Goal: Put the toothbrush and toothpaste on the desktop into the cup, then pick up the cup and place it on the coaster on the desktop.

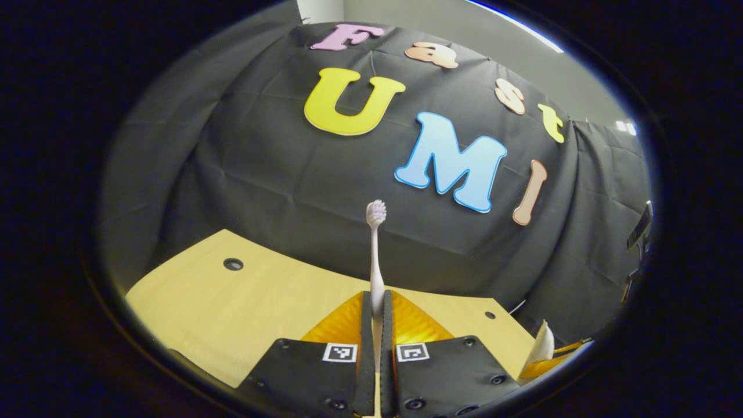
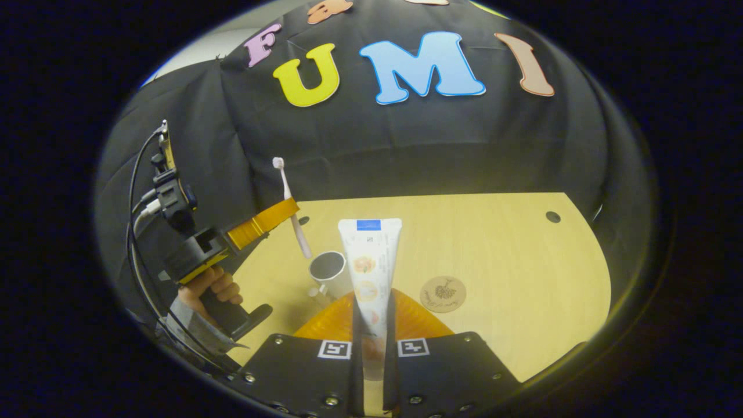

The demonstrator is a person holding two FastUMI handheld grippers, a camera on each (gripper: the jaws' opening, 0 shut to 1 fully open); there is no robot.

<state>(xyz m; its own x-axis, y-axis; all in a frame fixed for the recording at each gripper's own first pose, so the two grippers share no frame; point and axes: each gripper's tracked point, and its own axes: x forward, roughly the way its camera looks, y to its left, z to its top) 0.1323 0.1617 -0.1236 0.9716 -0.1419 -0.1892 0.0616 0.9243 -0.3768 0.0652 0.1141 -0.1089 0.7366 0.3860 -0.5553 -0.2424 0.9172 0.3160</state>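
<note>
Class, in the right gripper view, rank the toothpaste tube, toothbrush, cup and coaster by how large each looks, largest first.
1. Toothpaste tube: largest, though it sits nearest the camera.
2. Toothbrush: long but thin.
3. Coaster and cup: look alike, so unranked.

left gripper (image 1: 377, 325): fingers clamped on toothbrush (image 1: 376, 255), raised above desktop (image 2: 493, 255) | right gripper (image 2: 371, 342): fingers clamped on toothpaste (image 2: 370, 261), above desktop
</note>
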